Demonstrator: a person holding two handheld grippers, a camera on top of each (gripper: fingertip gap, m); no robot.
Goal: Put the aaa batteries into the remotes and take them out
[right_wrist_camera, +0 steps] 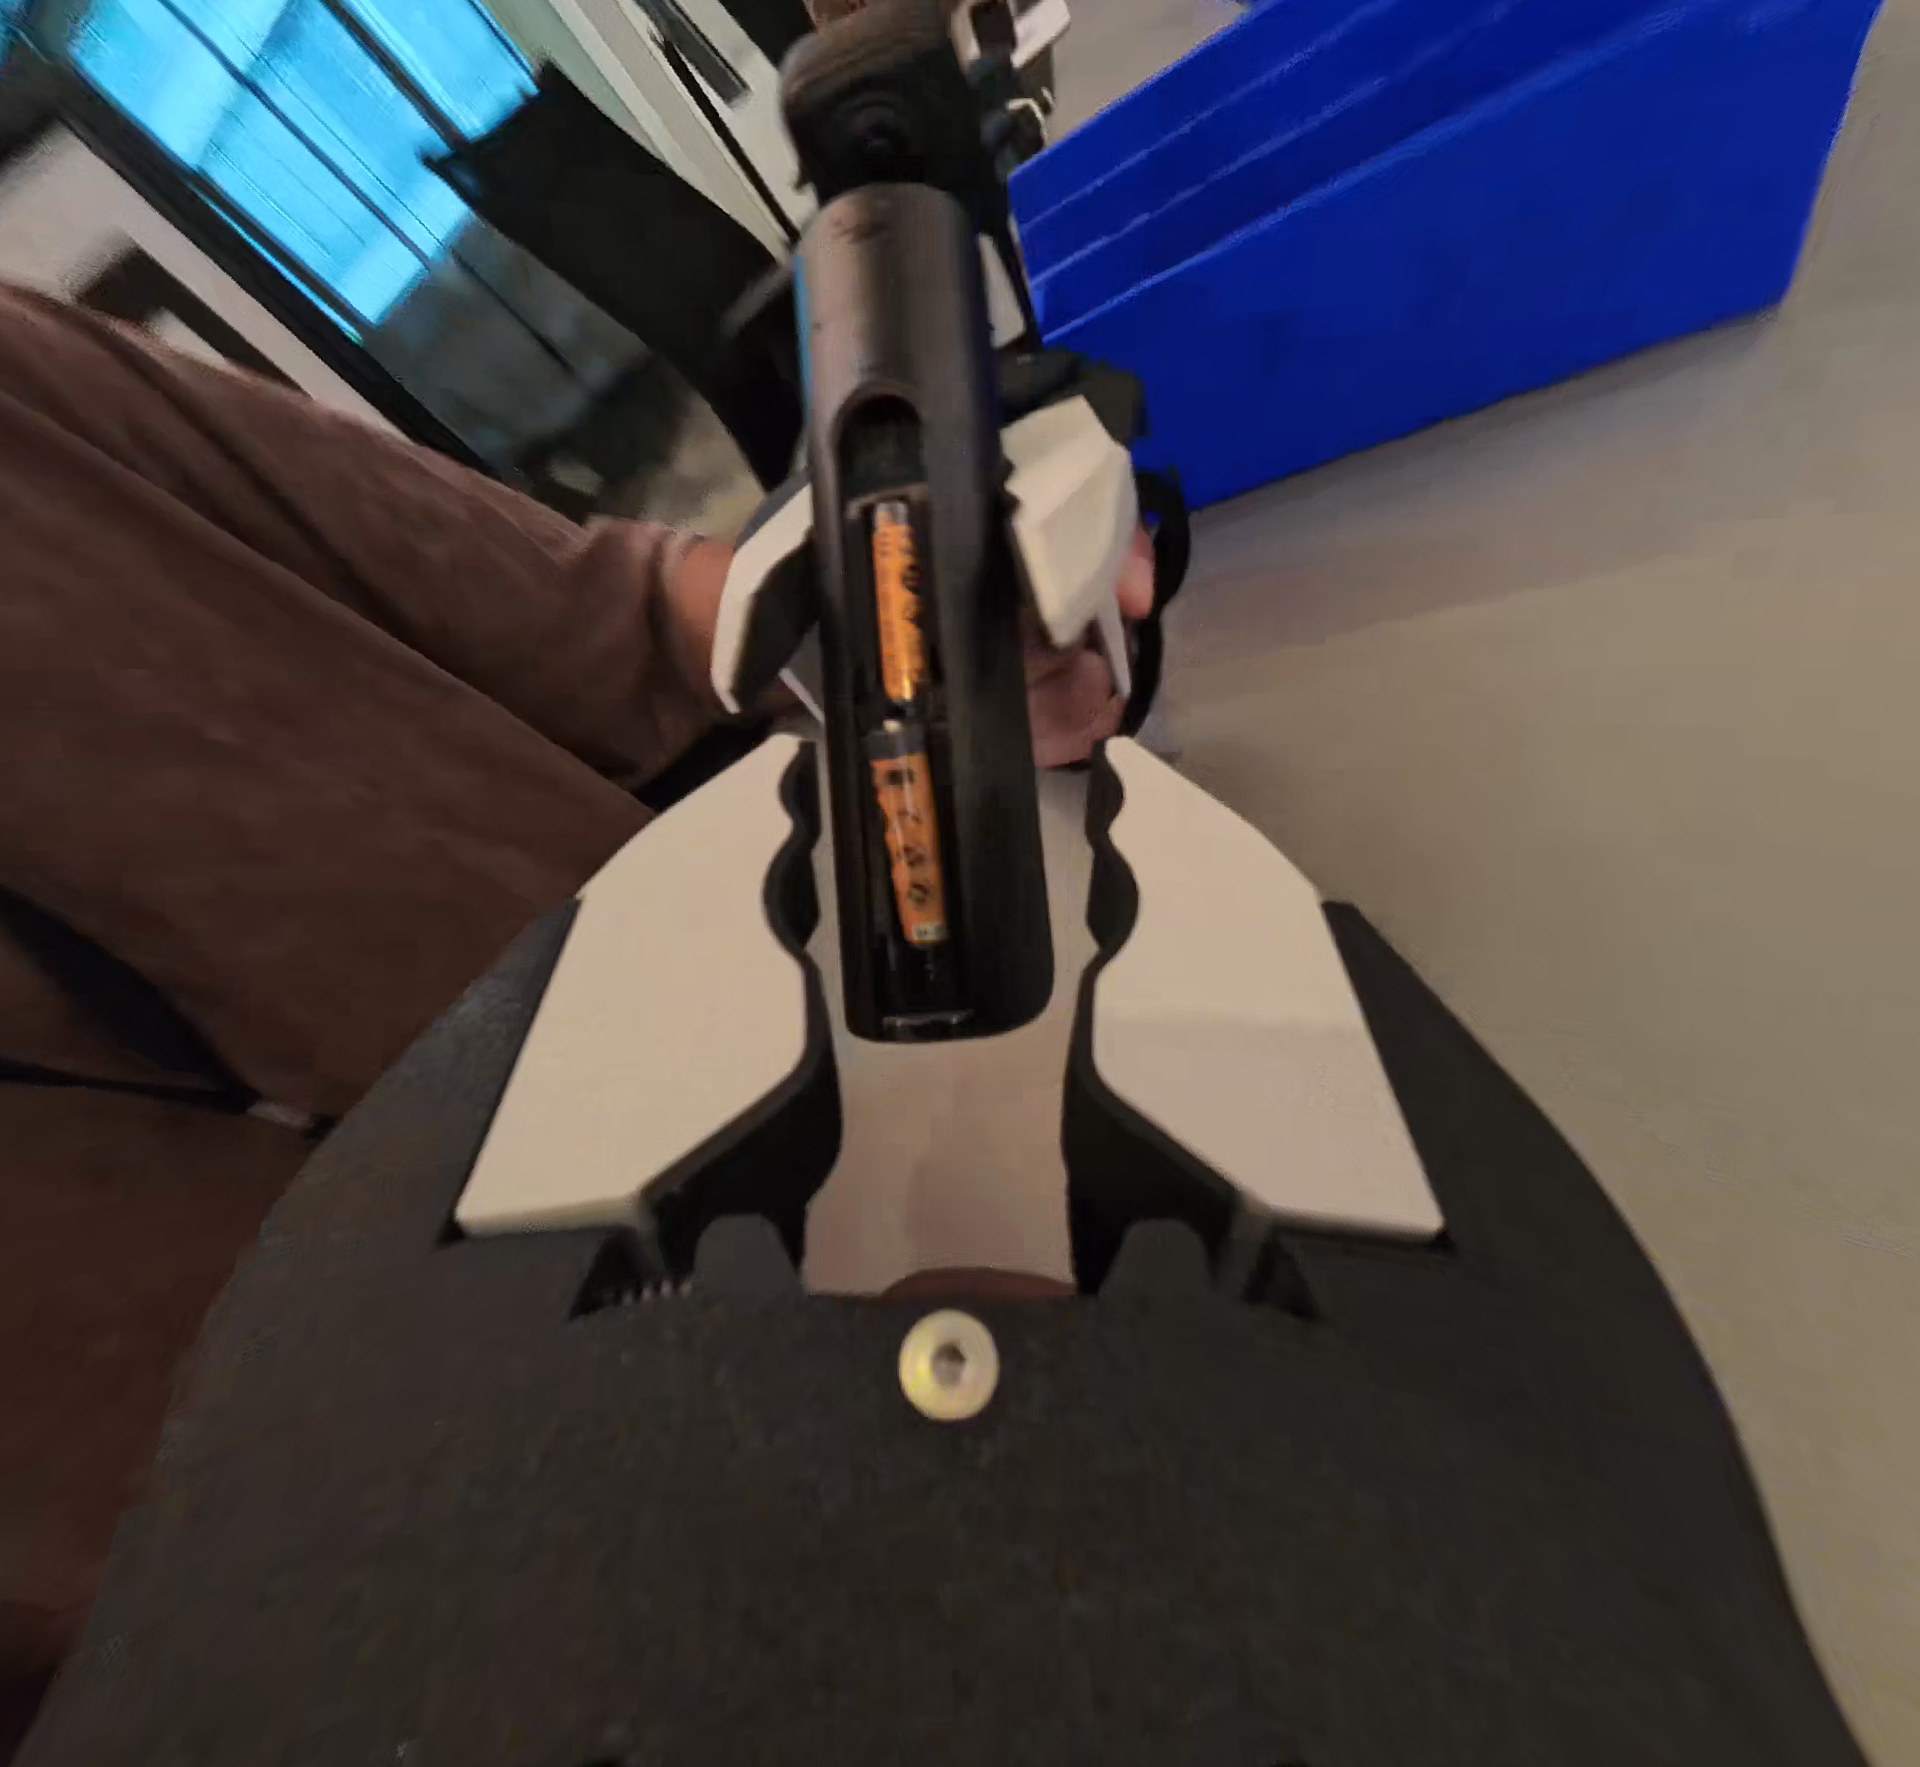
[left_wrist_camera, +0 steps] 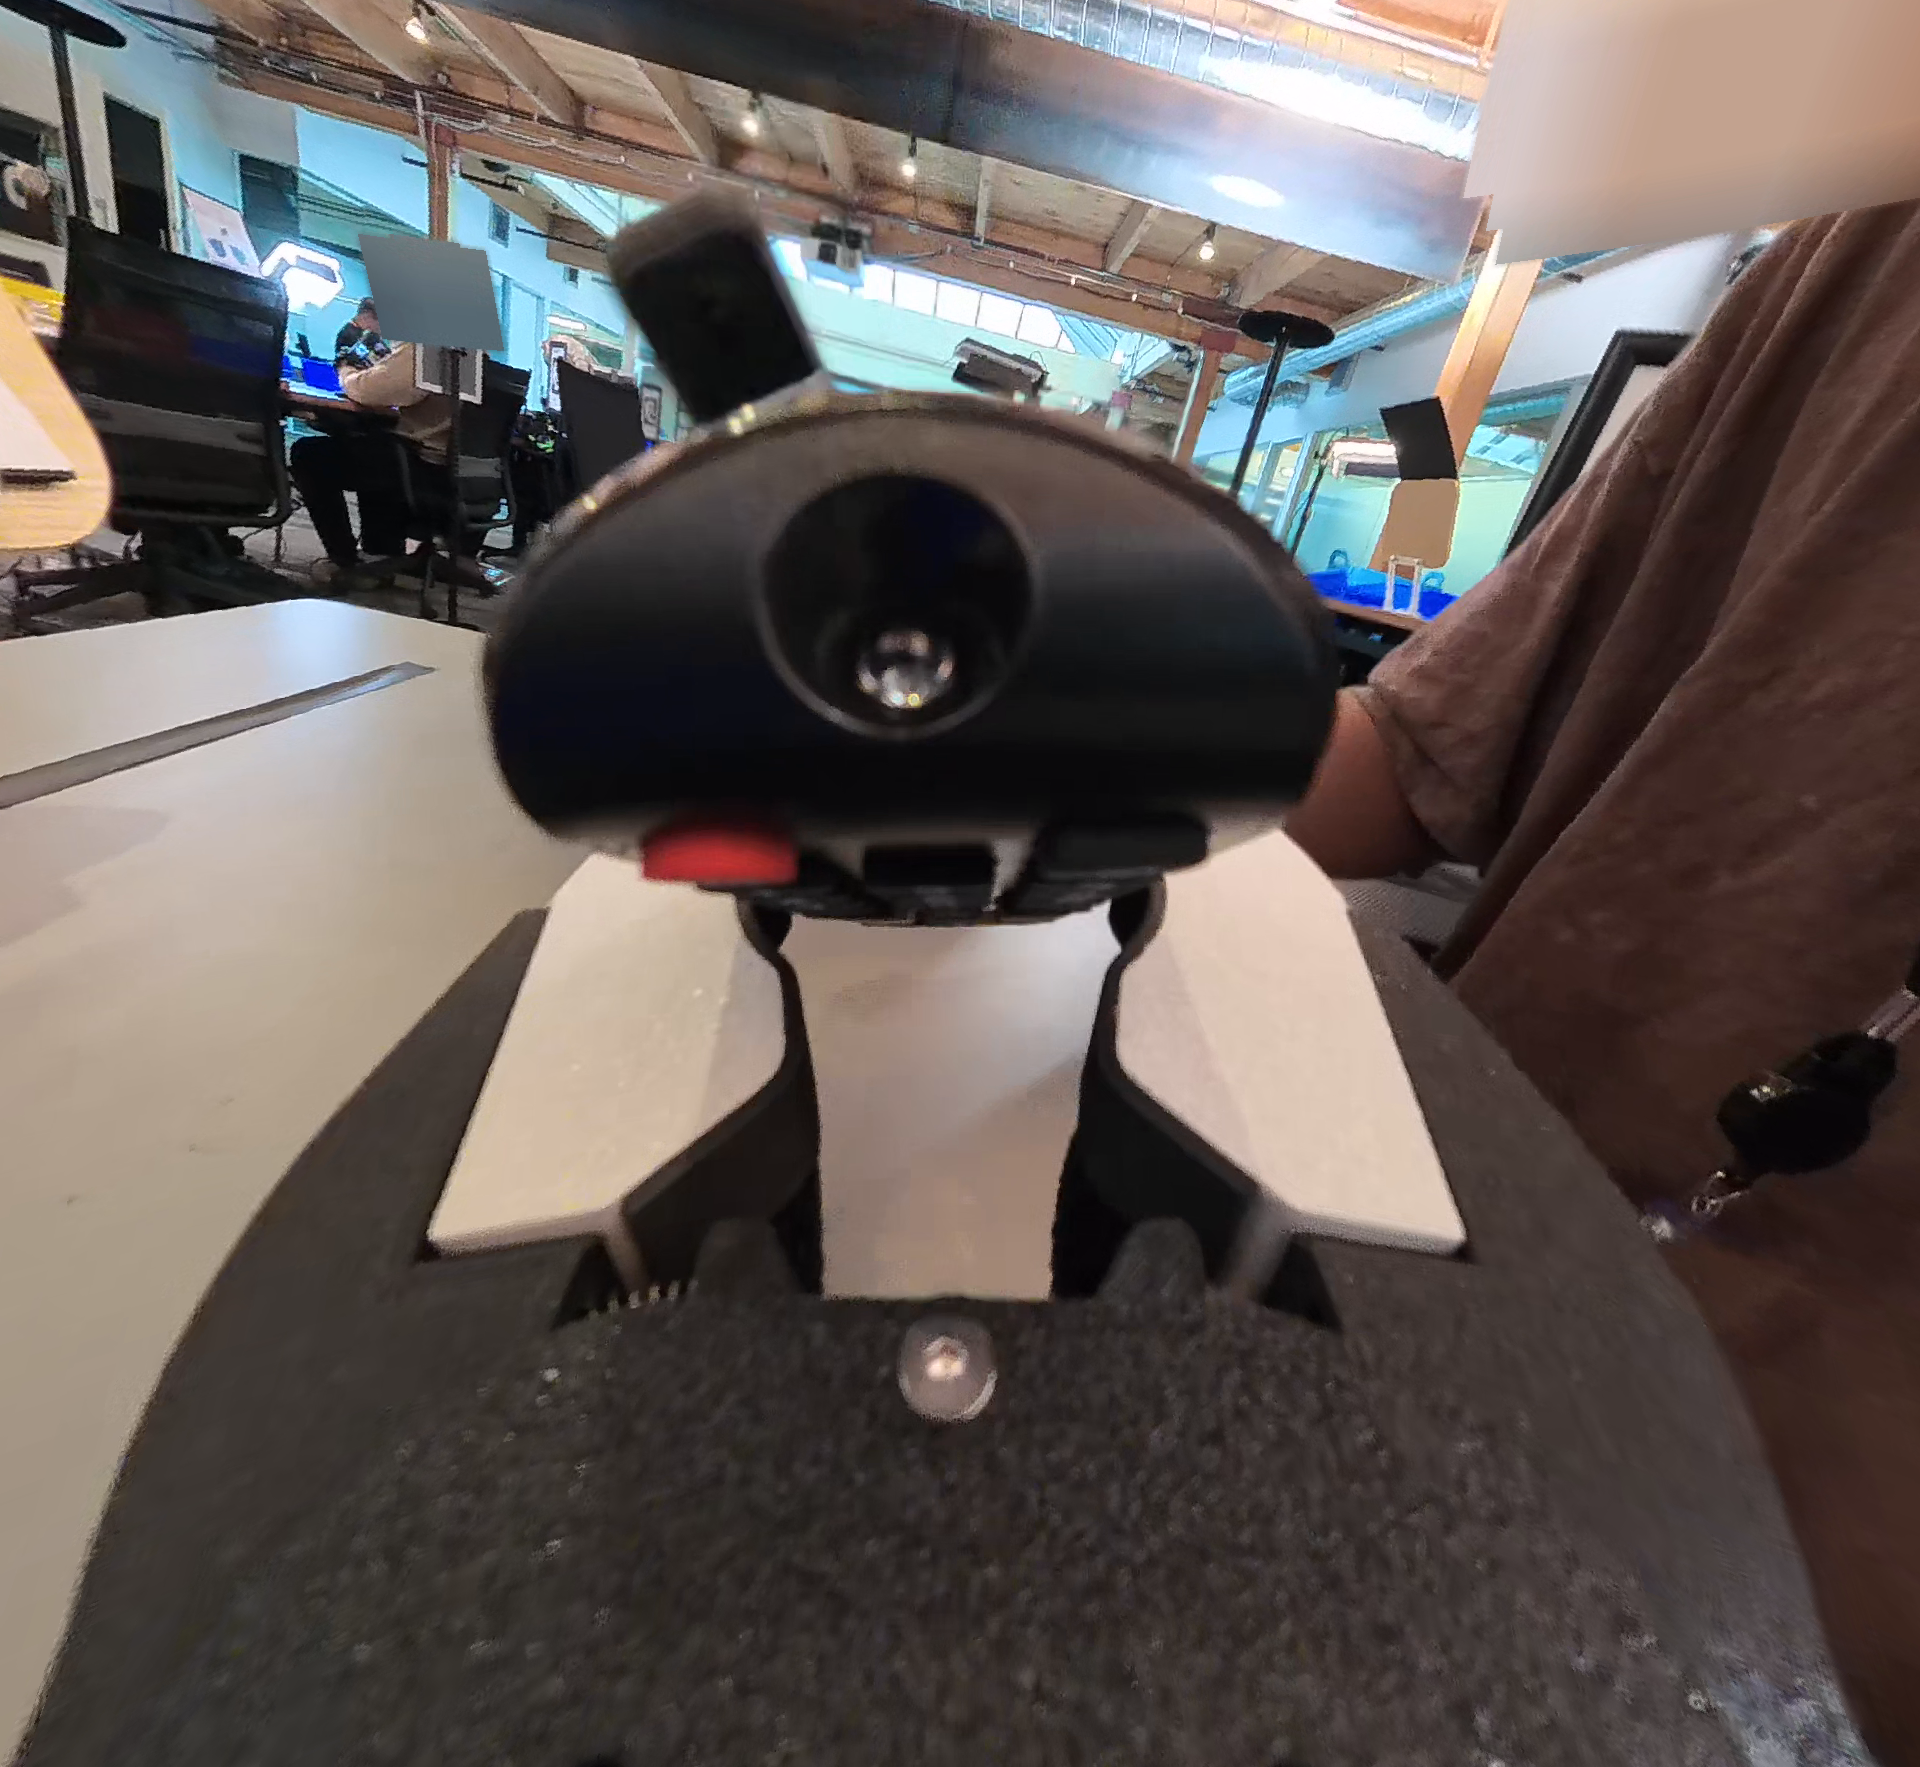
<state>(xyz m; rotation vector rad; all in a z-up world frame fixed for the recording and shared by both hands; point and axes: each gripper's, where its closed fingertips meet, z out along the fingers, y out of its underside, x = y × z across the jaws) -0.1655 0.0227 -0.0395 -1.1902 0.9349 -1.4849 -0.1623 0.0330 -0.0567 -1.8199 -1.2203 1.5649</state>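
you have one black remote clamped near its middle in your left gripper. two orange batteries sit end to end in its open bay, seen only from the right wrist. your right gripper closes on the remote's near end. the left wrist view shows only the remote's front end.

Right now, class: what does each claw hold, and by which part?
Both grip one remote: left claw near its front end, right claw at the battery end.
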